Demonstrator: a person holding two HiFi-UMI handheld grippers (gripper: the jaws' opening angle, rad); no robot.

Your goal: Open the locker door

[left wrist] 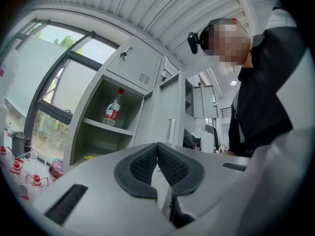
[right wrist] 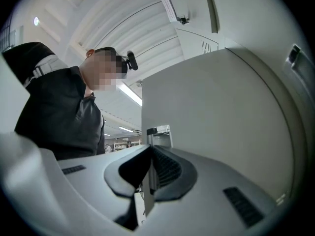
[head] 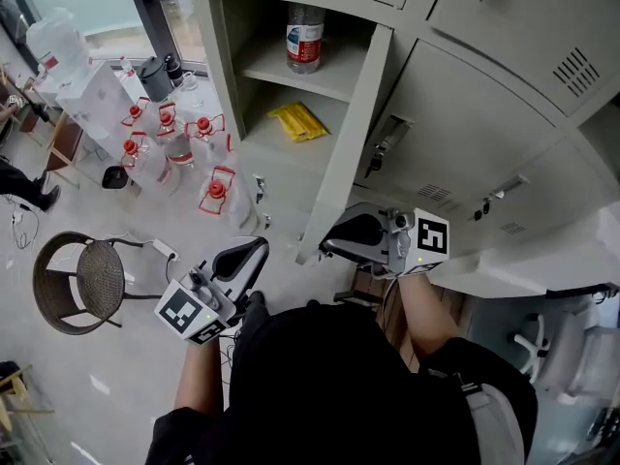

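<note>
Clearly ajar, the locker door (head: 351,143) has its edge pinched by the right hand-held gripper (head: 331,242) — the left hand-held gripper (head: 258,247) has its jaws pressed together, holding nothing.

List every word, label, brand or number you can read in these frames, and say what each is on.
No text is legible in any view.
Red and white label on the bottle: print too small to read.
The yellow packet: any print is blurred.
Red-capped jugs on the floor: no readable print.
The marker cubes: black and white square patterns, not words.
</note>
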